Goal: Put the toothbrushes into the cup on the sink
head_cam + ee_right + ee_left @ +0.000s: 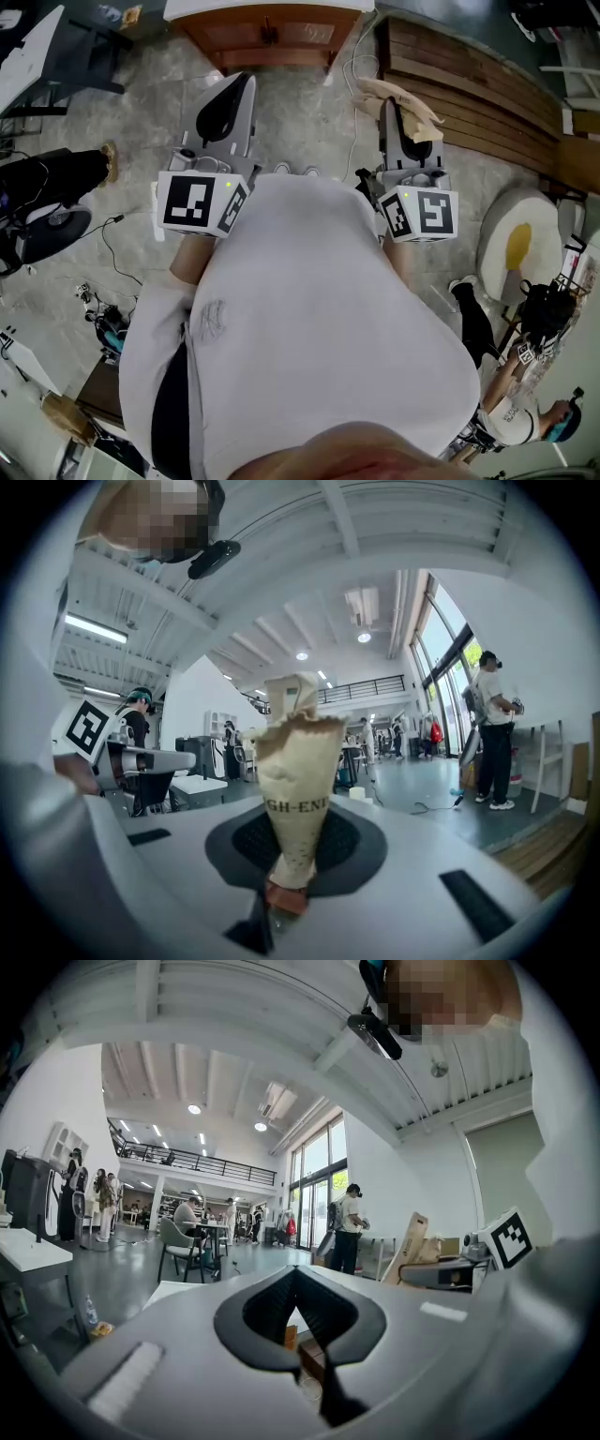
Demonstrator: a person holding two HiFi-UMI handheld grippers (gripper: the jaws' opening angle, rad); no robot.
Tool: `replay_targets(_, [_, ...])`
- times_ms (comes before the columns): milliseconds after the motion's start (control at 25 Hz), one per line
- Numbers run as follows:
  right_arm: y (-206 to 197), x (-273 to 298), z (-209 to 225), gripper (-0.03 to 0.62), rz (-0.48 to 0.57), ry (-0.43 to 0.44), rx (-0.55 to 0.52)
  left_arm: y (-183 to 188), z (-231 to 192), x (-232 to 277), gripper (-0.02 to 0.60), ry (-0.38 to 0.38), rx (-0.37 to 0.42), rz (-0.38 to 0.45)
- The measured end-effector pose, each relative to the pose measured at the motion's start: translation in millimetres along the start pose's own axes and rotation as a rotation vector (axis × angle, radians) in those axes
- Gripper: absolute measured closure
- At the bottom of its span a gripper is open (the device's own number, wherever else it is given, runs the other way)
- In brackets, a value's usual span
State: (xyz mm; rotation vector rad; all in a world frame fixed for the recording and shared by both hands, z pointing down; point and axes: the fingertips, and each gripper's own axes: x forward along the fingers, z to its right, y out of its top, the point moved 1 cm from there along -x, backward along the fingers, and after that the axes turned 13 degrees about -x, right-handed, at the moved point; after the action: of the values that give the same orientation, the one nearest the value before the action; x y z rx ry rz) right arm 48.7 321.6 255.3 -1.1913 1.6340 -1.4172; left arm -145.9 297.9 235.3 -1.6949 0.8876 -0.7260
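Right gripper view shows my right gripper [298,808] with its fingers [352,841] clenched on a beige paper packet [298,761], which stands up between them, its lower end pinched. Left gripper view shows my left gripper [293,1271] with fingers [267,1312] closed tip to tip on nothing. In the head view both grippers point level ahead of my chest, well apart, over a stone floor [309,122].

The right gripper [397,120], upper right, pinches a tan paper packet [405,99]. A wooden cabinet [267,36] stands top middle.
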Motion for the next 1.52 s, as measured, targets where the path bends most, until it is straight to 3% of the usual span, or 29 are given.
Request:
replay_targets(520, [10.7,0.7,-26.9,0.548,0.016,-0.007,-0.002,3.6,-16.2,-22.5,0.58,-0.013,-0.007,-0.001])
replay_targets(1040, [14.1,-11.6,-46.8,0.548,0.005,-0.067,-0.004,4.3,-27.1,-50.5,0.58,-0.041,-0.013,0.002])
replay_targets(1520, [2.3,6.9,-26.8,0.548,0.0,-0.031,0.006,-0.6,-31.7,-35.6,0.58,0.02,-0.011,-0.001])
